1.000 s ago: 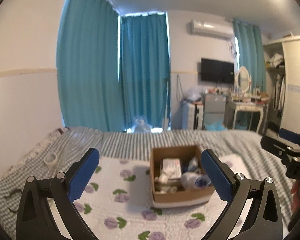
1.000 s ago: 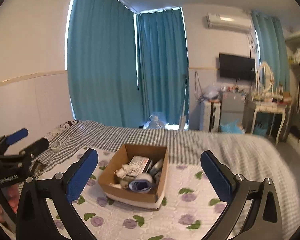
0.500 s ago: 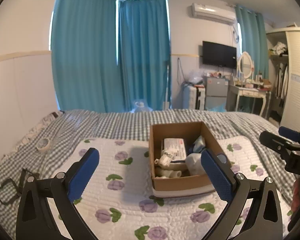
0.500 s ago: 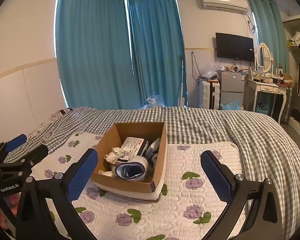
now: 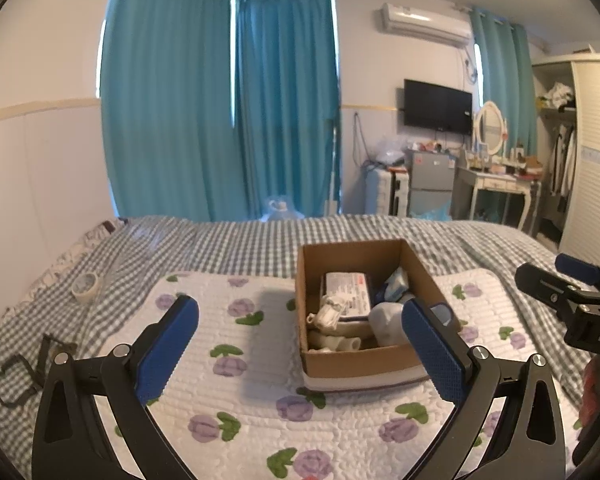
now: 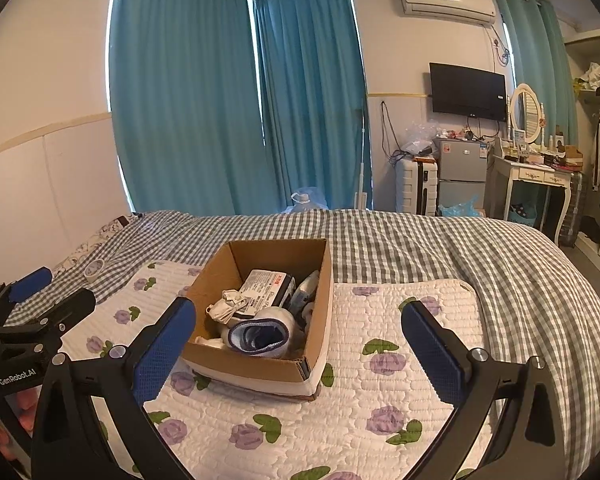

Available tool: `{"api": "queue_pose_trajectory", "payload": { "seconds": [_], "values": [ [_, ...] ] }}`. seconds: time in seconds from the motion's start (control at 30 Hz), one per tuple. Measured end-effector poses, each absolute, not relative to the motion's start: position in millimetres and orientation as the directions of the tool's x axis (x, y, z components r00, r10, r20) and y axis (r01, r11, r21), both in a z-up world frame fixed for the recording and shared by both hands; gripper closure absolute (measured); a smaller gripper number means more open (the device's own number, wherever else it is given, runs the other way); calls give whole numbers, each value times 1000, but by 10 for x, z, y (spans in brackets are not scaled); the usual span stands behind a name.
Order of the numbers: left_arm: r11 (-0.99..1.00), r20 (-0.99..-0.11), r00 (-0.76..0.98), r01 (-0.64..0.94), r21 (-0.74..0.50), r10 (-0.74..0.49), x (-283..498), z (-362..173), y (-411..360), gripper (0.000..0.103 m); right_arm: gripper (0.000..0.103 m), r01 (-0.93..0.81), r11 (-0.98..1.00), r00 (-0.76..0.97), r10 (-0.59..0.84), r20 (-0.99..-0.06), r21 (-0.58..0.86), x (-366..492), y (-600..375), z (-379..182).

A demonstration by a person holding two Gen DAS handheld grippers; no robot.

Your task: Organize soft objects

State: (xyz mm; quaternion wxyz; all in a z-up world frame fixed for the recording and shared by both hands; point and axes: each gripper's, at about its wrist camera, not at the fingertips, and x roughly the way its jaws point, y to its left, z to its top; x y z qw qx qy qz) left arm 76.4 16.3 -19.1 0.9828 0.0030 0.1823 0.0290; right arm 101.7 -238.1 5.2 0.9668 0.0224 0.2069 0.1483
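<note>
An open cardboard box (image 5: pixel 420 268) (image 6: pixel 212 276) sits on a white floral quilted pad (image 5: pixel 236 360) (image 6: pixel 380 340) on the bed. It holds soft items: a rolled white and blue sock (image 6: pixel 260 334), a bunched white cloth (image 6: pixel 228 304) (image 5: pixel 328 312), a white packet with print (image 5: pixel 346 292) (image 6: pixel 266 286) and a blue pack (image 5: pixel 396 282). My left gripper (image 5: pixel 300 356) is open and empty, above the pad just short of the box. My right gripper (image 6: pixel 298 356) is open and empty, in front of the box's near corner.
A roll of tape (image 5: pixel 85 286) (image 6: pixel 94 270) and a black object (image 5: pixel 24 364) lie on the checked bedcover (image 6: pixel 500 260) at the left. Teal curtains, a small fridge, a dressing table (image 6: pixel 540 176) and a wardrobe stand beyond the bed.
Both grippers have tilted down and drawn closer to the box, which sits lower and larger in both views. Both stay open.
</note>
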Motion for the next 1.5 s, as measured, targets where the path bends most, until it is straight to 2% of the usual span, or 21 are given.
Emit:
{"api": "queue_pose_trajectory", "payload": {
  "seconds": [1.5],
  "values": [
    [999, -372, 927, -47, 14, 49, 748, -191, 154, 0, 0, -277, 954, 863, 298, -408, 110, 1010, -2343, 17]
  ]
}}
